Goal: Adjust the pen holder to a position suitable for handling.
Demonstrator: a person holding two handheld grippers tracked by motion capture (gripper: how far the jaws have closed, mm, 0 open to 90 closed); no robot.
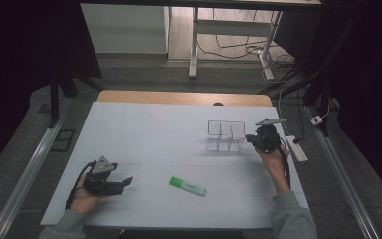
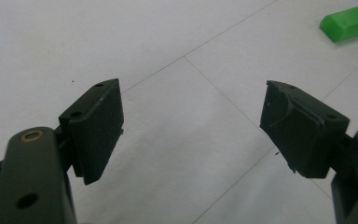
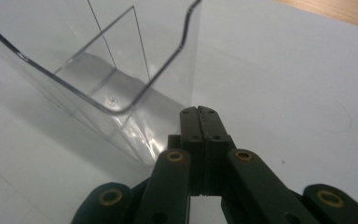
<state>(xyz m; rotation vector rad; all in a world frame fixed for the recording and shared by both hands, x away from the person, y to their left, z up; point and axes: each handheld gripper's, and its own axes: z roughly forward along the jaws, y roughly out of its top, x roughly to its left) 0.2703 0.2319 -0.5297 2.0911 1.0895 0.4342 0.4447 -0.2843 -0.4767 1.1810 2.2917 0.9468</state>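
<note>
Clear, thin-walled plastic organiser box with inner dividers (image 1: 225,136) standing right of centre on the white table (image 1: 144,129); right tool (image 3: 198,112), jaws pressed together on nothing, is resting just beside its near corner. The box is probably light, rigid, slick and crack-prone, best pinched over a wall's rim. Left tool (image 2: 191,126) is hanging spread at lower left, near a green highlighter pen (image 1: 187,186). Dim room beyond, cables lying on the floor
</note>
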